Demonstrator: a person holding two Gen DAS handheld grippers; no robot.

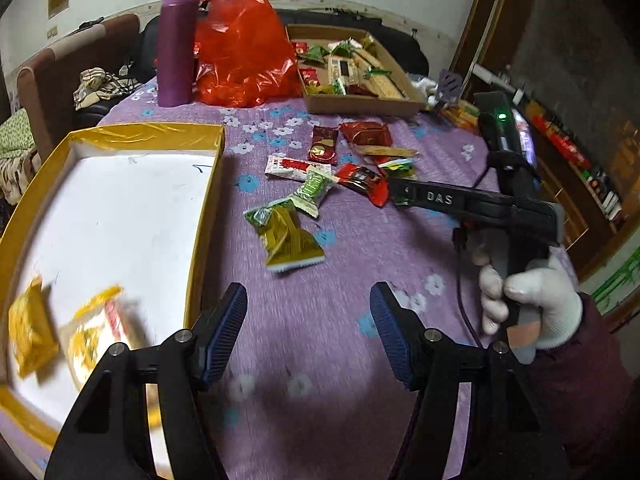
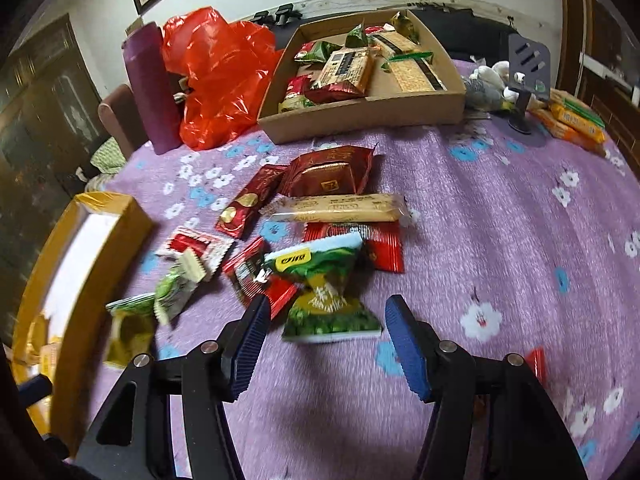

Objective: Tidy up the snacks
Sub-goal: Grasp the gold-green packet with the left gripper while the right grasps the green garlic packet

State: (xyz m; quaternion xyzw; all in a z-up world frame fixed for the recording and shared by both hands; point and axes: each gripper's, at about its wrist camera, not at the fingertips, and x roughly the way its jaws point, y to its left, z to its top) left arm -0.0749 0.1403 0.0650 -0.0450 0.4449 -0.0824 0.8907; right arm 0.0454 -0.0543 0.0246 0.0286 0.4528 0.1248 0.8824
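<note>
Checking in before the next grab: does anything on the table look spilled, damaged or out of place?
Nothing looks damaged. The oddity is the loose snack packets strewn overlapping on the purple cloth between the gold box and the cardboard tray. More packets lie at the far right edge.

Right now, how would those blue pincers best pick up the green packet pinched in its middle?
Probably at the narrow waist of the green bow-shaped snack packet, coming from above and its near end. The open right gripper already straddles it, and the waist is thinner than the flared ends.
</note>
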